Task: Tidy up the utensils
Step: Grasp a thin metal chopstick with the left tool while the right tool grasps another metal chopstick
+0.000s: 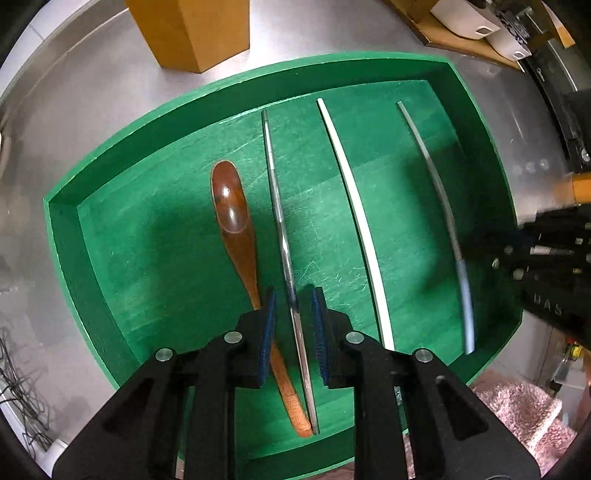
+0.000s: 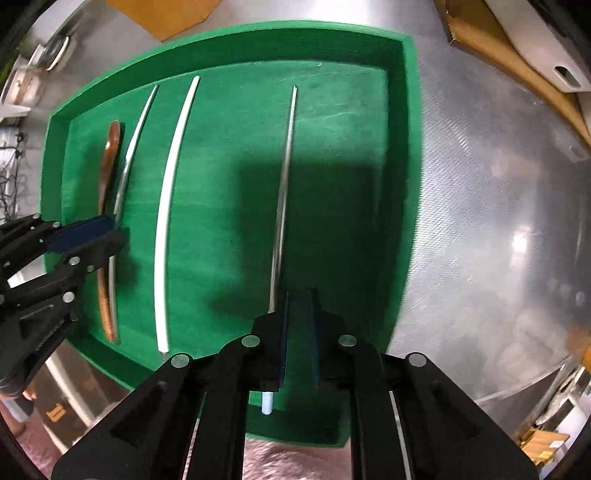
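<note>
A green tray (image 1: 110, 155) holds a brown wooden spoon (image 1: 236, 236), a silver chopstick (image 1: 282, 229), a white chopstick (image 1: 360, 221) and a silver chopstick with a pale handle (image 1: 448, 229). My left gripper (image 1: 293, 314) is open, its pads (image 1: 267, 325) apart on either side of the silver chopstick lying beside the spoon. In the right wrist view, my right gripper (image 2: 299, 332) hangs over the tray (image 2: 410, 147), its blue pads (image 2: 284, 332) a little apart; the pale-handled chopstick (image 2: 284, 177) lies just left of them, its white end (image 2: 266, 402) under the left finger. The left gripper (image 2: 88, 232) shows there too.
The tray sits on a shiny metal counter (image 2: 498, 203). A wooden block (image 1: 192, 29) stands beyond the tray. Cardboard and white containers (image 1: 476, 26) lie at the far right. A pink fuzzy cloth (image 1: 517, 410) lies near the tray's front edge. Dark wires (image 1: 22, 387) lie at the left.
</note>
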### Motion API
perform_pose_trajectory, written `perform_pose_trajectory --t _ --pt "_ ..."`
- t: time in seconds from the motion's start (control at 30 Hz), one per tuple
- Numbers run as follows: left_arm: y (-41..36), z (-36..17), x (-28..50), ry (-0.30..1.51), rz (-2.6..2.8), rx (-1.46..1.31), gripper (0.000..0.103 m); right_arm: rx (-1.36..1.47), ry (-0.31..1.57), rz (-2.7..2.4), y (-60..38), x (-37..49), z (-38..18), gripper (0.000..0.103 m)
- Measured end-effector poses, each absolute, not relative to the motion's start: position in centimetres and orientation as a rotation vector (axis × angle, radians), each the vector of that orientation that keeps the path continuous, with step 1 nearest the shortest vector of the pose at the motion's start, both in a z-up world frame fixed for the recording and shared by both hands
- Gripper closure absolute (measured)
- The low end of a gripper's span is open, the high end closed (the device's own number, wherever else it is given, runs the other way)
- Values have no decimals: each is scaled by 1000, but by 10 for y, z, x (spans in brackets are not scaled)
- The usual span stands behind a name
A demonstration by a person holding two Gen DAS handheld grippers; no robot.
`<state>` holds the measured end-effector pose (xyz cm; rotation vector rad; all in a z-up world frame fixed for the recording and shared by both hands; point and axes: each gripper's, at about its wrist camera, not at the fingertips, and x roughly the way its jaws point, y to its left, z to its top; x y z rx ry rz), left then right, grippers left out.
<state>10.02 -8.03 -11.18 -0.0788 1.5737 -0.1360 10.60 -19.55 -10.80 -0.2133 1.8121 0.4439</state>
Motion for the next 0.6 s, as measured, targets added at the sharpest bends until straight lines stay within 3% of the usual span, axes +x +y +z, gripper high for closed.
perform_pose_trajectory --t 0.2,0.37,0.6 --pt "-76 -112 100 1564 -155 -120 84 -246 1703 421 -182 106 -88 91" --pt "-57 -110 93 1555 -167 -137 83 -45 1726 536 -165 103 -87 90" --pt "-36 -109 77 1533 -163 -207 81 -20 1732 537 -143 101 -101 89"
